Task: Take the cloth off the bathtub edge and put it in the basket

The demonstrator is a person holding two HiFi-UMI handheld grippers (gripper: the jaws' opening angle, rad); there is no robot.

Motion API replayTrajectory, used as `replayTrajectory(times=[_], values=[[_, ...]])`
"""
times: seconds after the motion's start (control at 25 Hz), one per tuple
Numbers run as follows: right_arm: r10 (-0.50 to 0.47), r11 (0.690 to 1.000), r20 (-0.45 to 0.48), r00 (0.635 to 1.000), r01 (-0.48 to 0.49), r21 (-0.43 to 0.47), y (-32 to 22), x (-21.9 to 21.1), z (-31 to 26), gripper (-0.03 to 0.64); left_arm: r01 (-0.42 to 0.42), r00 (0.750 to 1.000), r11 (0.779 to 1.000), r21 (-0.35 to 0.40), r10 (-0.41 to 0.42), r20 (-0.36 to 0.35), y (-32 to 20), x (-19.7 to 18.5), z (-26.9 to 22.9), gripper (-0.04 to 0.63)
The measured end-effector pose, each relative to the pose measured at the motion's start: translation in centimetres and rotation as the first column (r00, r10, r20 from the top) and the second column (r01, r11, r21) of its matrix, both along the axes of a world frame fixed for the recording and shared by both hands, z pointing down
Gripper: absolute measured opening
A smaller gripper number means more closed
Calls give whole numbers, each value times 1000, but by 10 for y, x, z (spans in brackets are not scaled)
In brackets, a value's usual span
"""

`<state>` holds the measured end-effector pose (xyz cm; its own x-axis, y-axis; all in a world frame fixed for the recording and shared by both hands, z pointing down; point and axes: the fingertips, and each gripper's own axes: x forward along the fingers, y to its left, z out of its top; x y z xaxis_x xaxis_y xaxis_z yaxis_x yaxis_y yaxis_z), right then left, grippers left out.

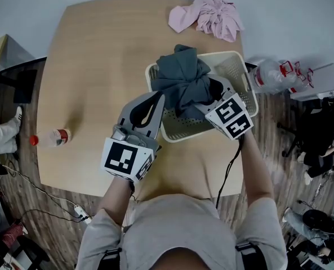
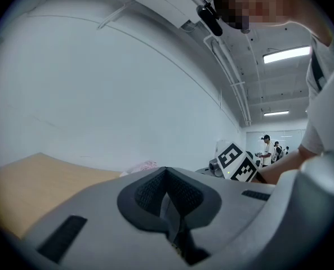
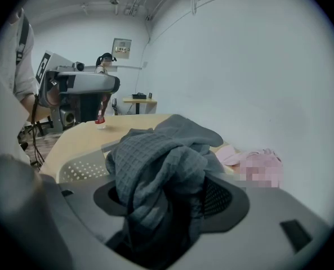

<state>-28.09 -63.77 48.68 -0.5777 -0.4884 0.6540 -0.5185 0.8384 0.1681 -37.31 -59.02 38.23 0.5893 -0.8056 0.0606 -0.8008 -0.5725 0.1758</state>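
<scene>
A grey waffle cloth (image 1: 181,80) lies heaped in the cream perforated basket (image 1: 183,135) on the wooden table, bulging over the far rim. My right gripper (image 1: 209,97) reaches into the basket from the near right. In the right gripper view the cloth (image 3: 161,162) fills the space between the wide-set jaws of the right gripper (image 3: 167,207), and part of the right pad (image 3: 220,198) shows bare beside it. My left gripper (image 1: 150,108) hovers at the basket's near left corner. It is shut and empty, its pads meeting in the left gripper view (image 2: 168,198).
A pink cloth (image 1: 209,16) lies crumpled at the table's far edge, behind the basket. A small bottle with a red cap (image 1: 51,138) lies near the table's left edge. Clear plastic items (image 1: 274,75) sit off the table at the right. Cables run across the floor.
</scene>
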Motion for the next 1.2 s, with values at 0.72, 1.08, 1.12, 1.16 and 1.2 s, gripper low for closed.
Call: replayTrajectory(times=[0.72, 1.08, 1.12, 1.16, 1.2], values=[[-177, 975, -329, 928, 119, -187, -3, 0, 86, 325, 18, 1000, 999, -35, -18, 2, -6, -13, 16, -3], [-165, 967, -320, 933, 88, -241, -7, 2, 100, 332, 20, 1000, 999, -41, -20, -4, -8, -16, 20, -3], [-167, 967, -323, 932, 91, -239, -7, 1, 100, 334, 19, 1000, 999, -40, -20, -6, -7, -17, 20, -3], [-168, 967, -325, 931, 92, -236, -7, 1, 100, 337, 18, 1000, 999, -40, -18, -7, -7, -17, 20, -3], [-167, 968, -328, 930, 91, -234, -7, 1, 99, 337, 16, 1000, 999, -39, -16, -6, -6, -17, 19, -3]])
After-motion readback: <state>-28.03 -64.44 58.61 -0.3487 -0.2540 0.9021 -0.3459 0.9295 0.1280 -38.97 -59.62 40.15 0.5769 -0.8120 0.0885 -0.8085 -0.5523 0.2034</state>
